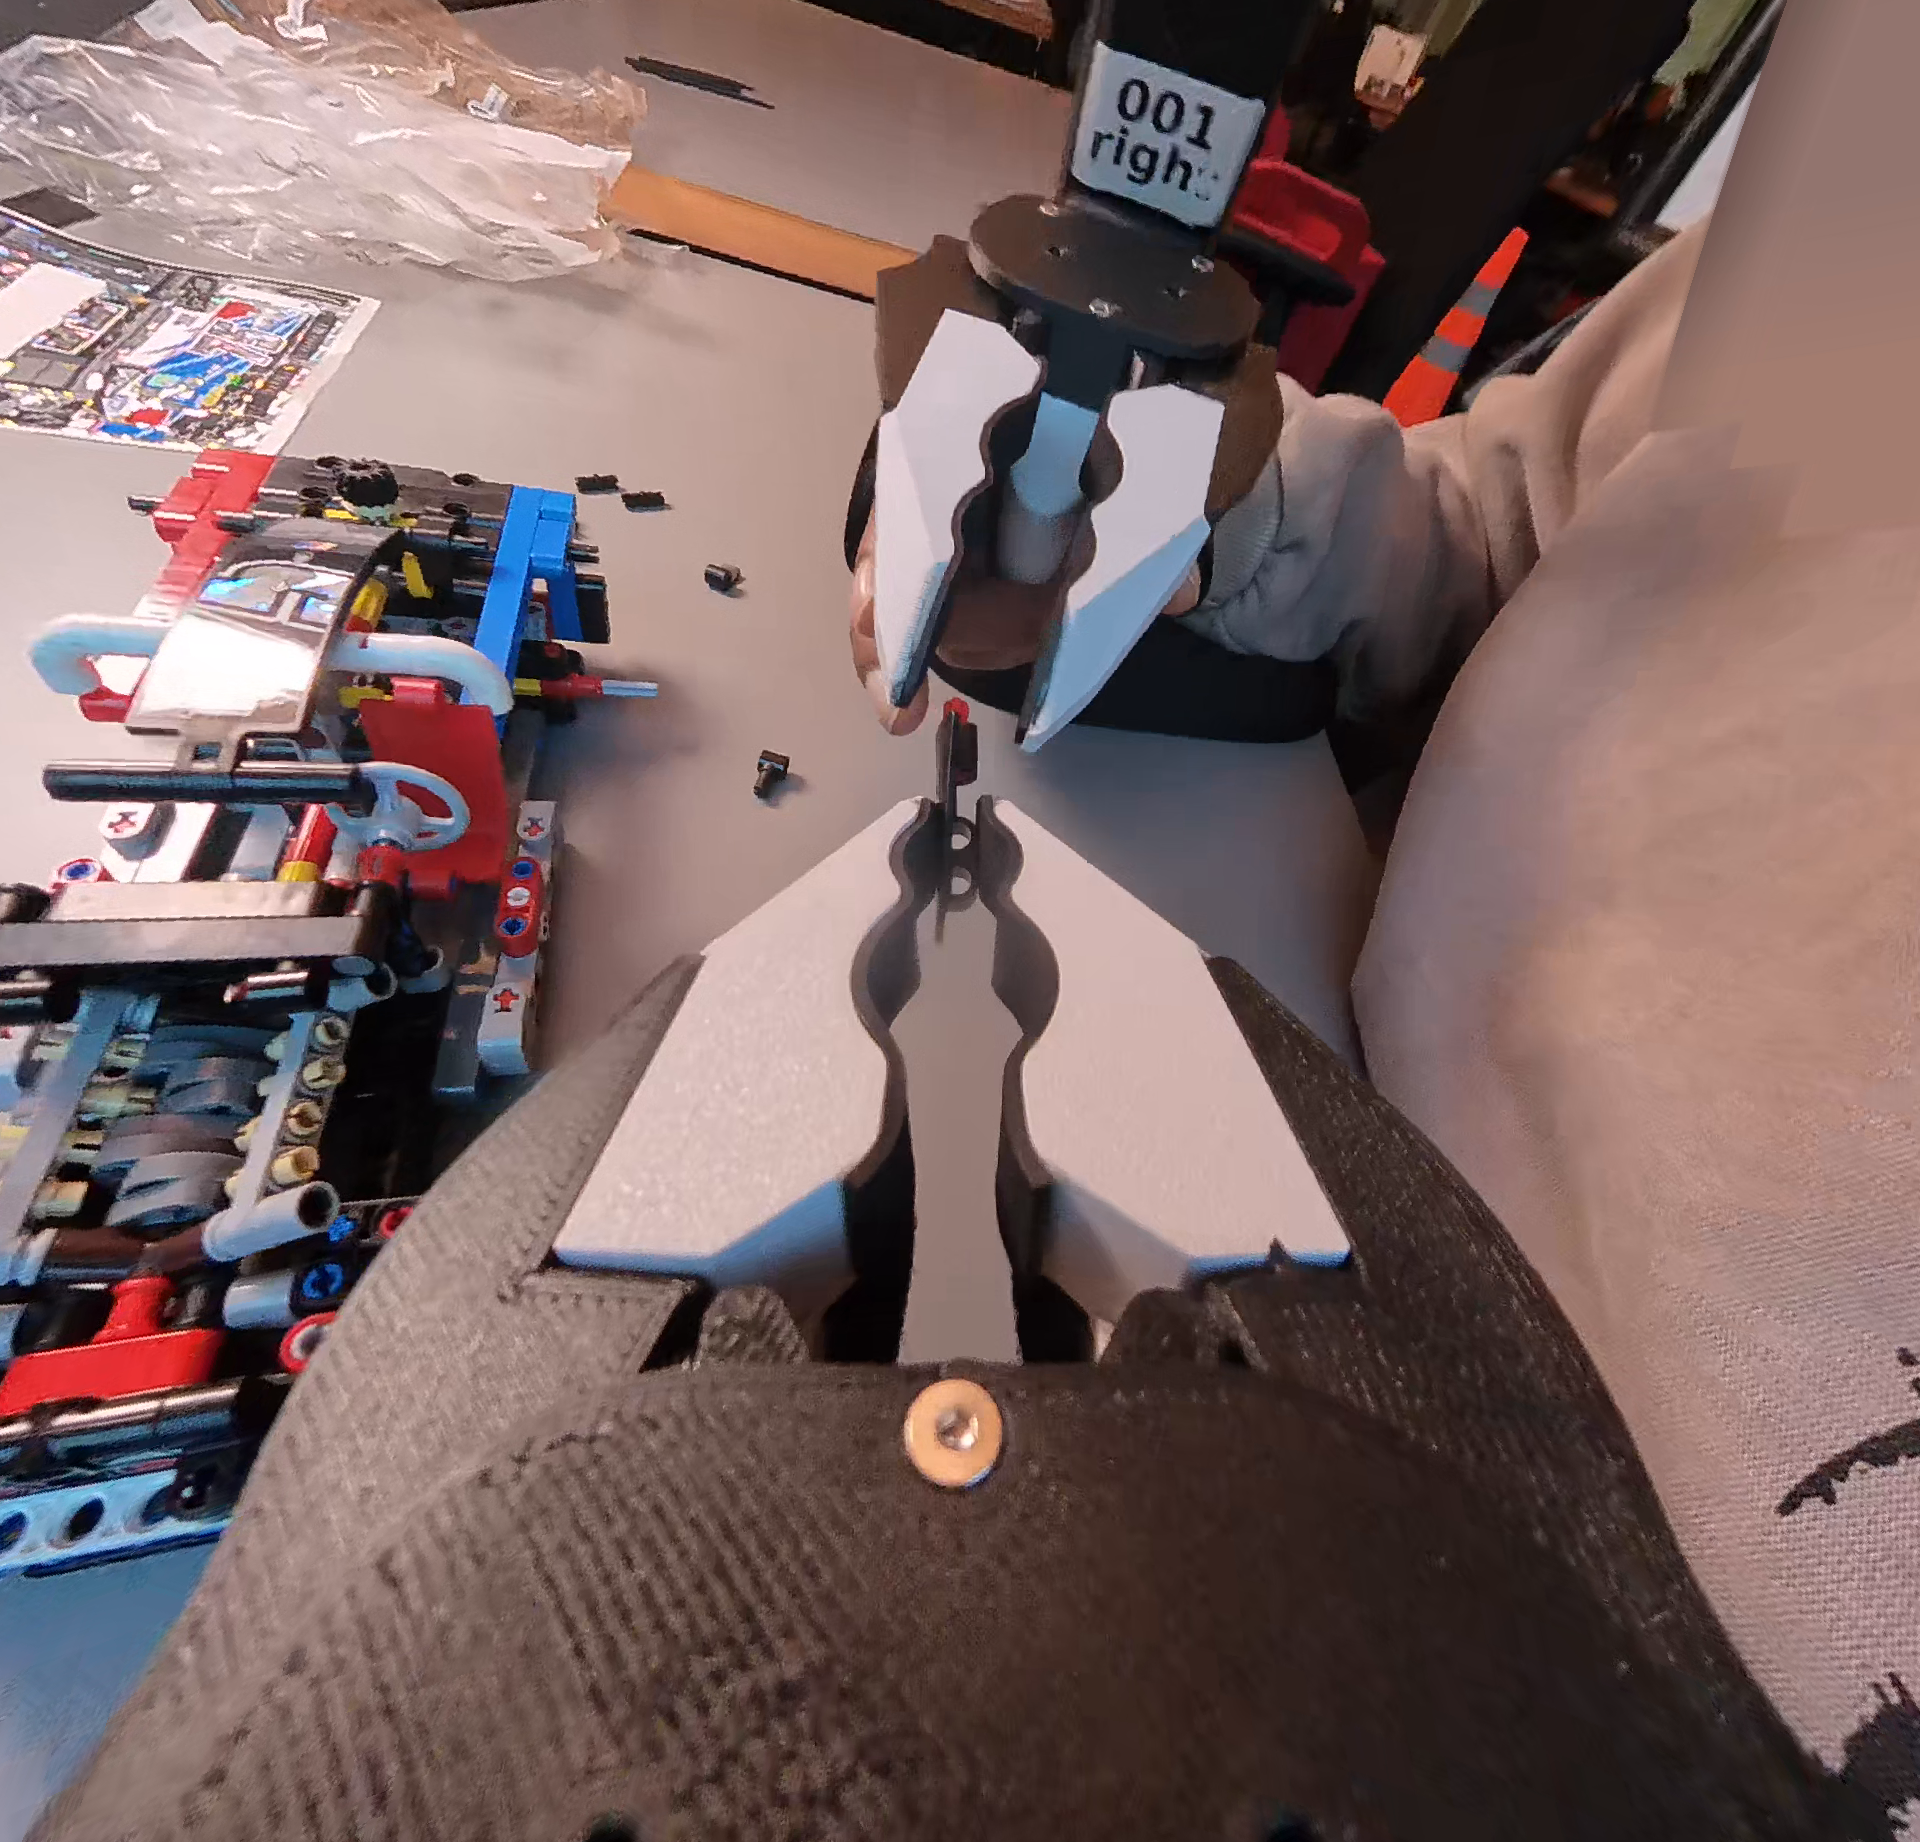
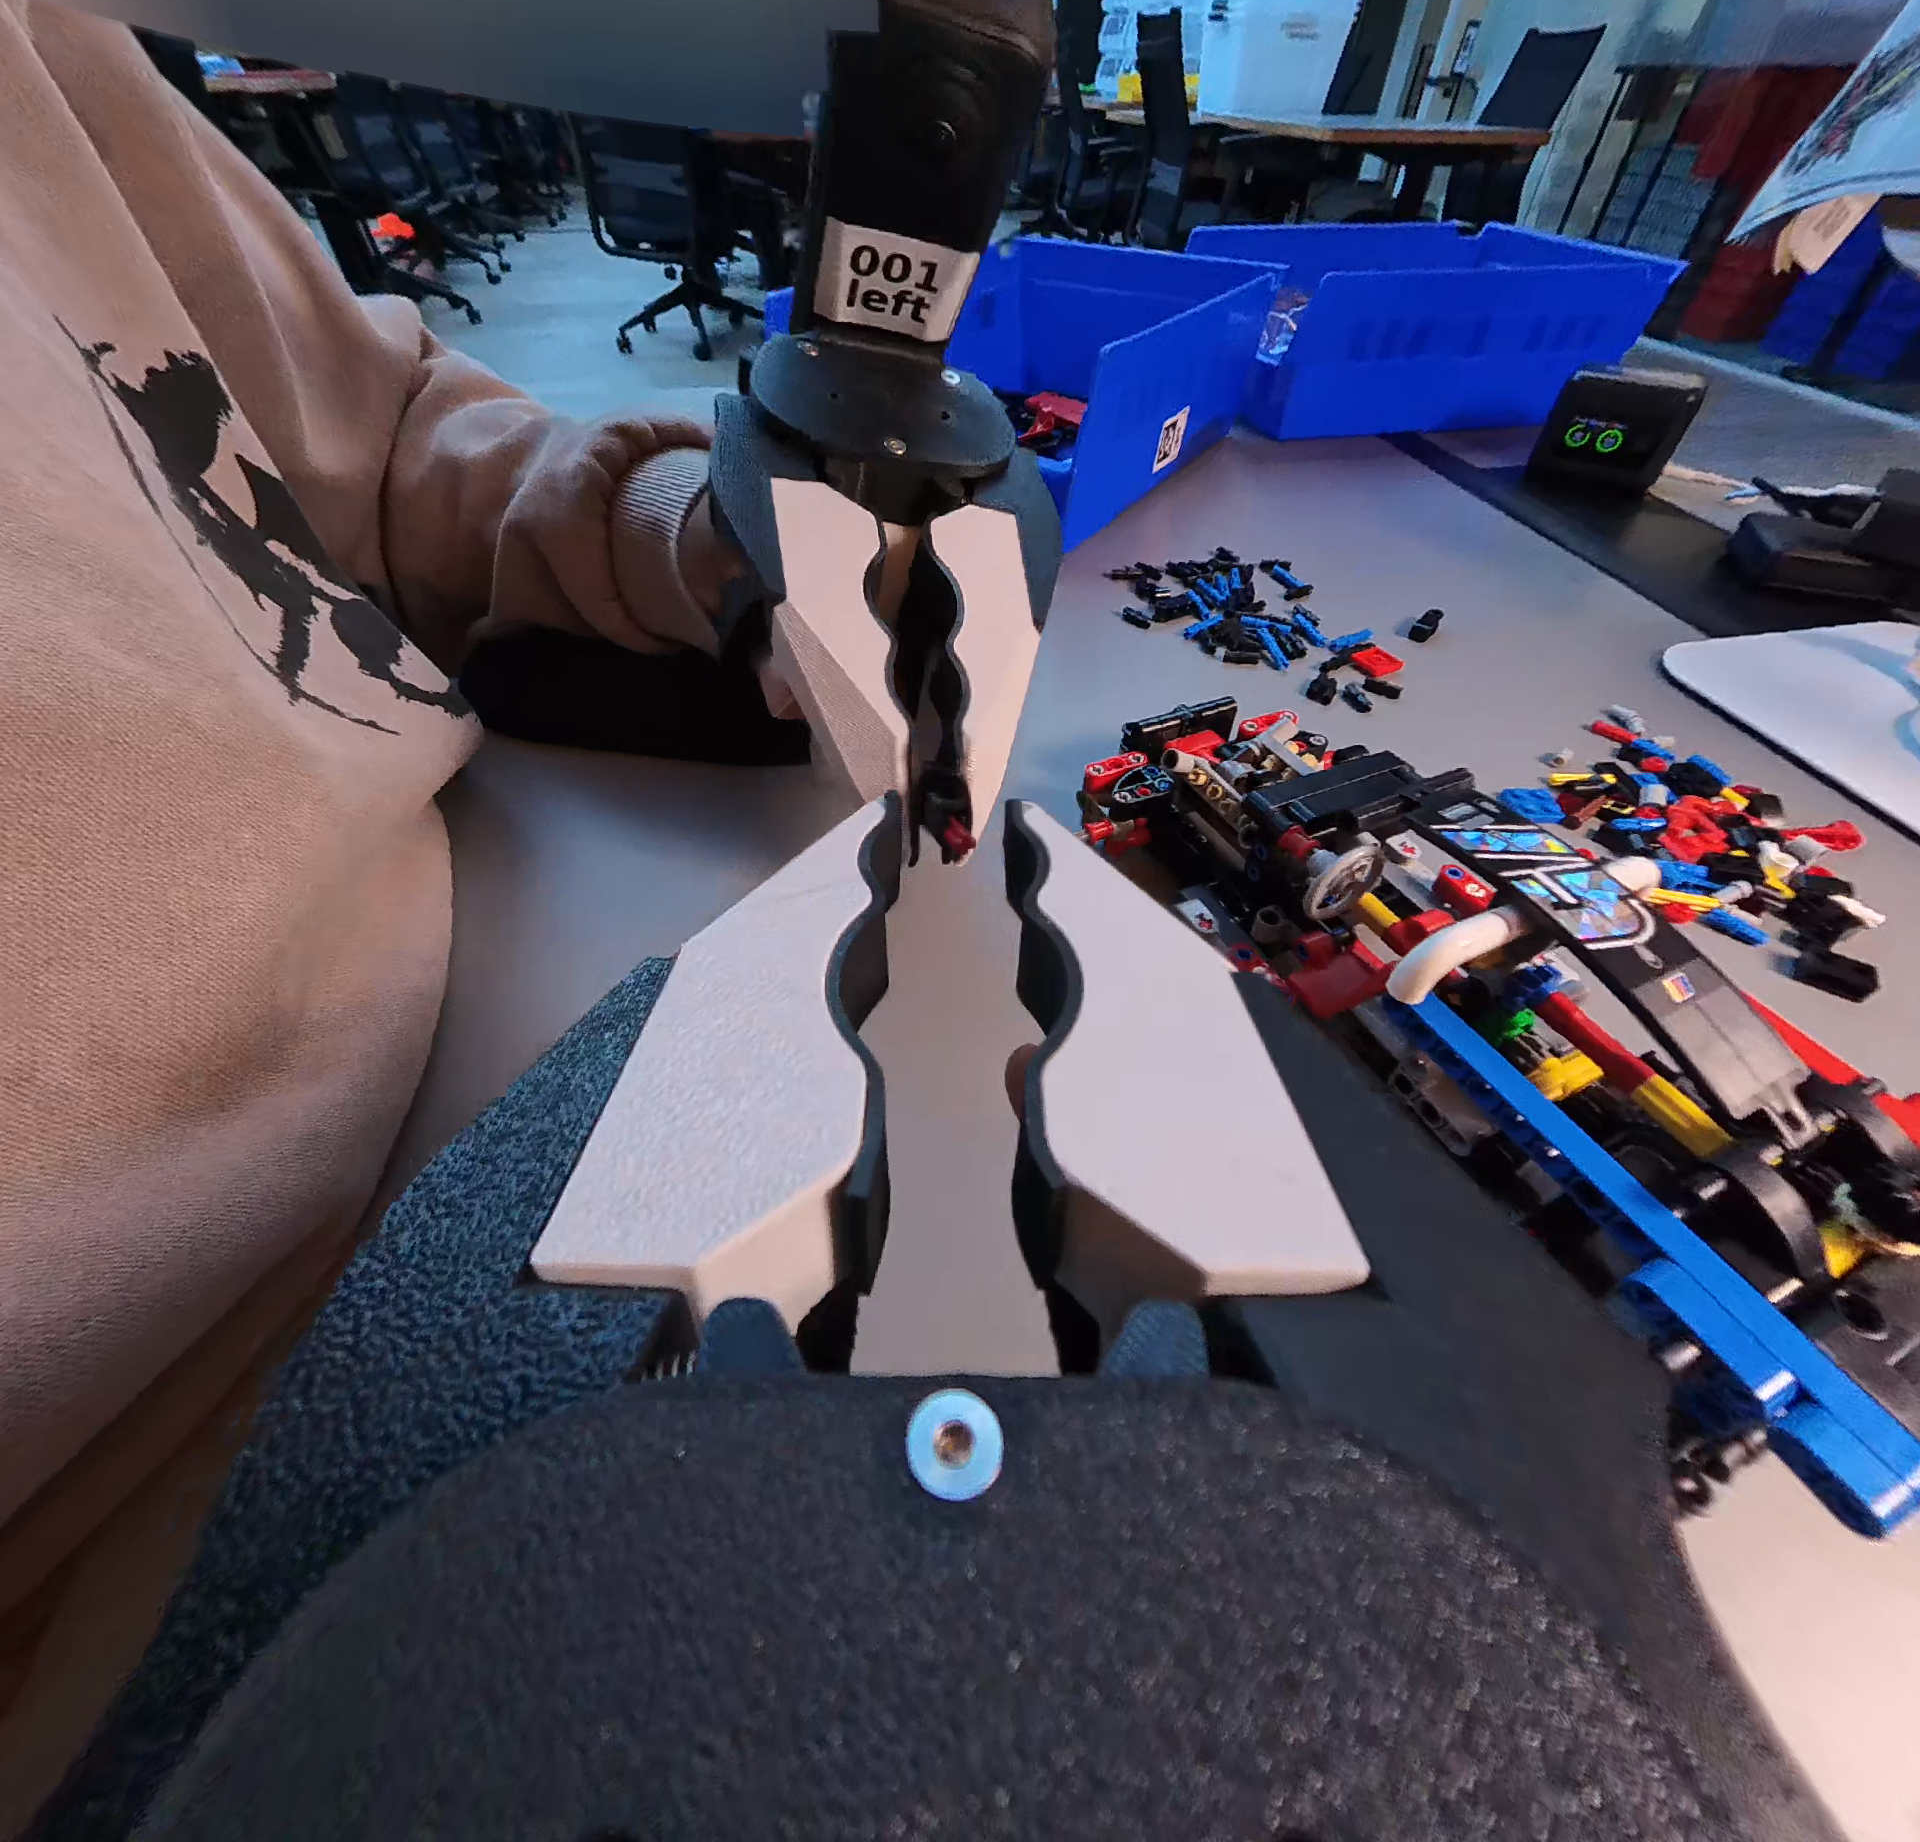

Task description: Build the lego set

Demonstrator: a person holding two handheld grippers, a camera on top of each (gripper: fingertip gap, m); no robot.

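Note:
My left gripper (image 1: 954,810) is shut on a thin black lego beam (image 1: 956,847) with holes, held upright above the grey table. A small red pin (image 1: 956,712) sits at the beam's far end. My right gripper (image 1: 966,720) faces it tip to tip, open, its fingertips on either side of the red pin. In the right wrist view my right gripper (image 2: 951,816) stands open around the red-tipped black piece (image 2: 948,824), which the left gripper (image 2: 935,774) holds. The partly built lego car (image 1: 291,753) lies to the left, also seen in the right wrist view (image 2: 1507,961).
Loose black pins (image 1: 769,774) lie on the table near the car. Piles of small parts (image 2: 1714,826) and of black and blue pins (image 2: 1236,618) lie beyond it, with blue bins (image 2: 1351,338) behind. An instruction sheet (image 1: 156,348) and plastic bags (image 1: 312,151) lie far left. The person's sleeve (image 1: 1558,649) is close. The tips of both grippers are at nearly the same place.

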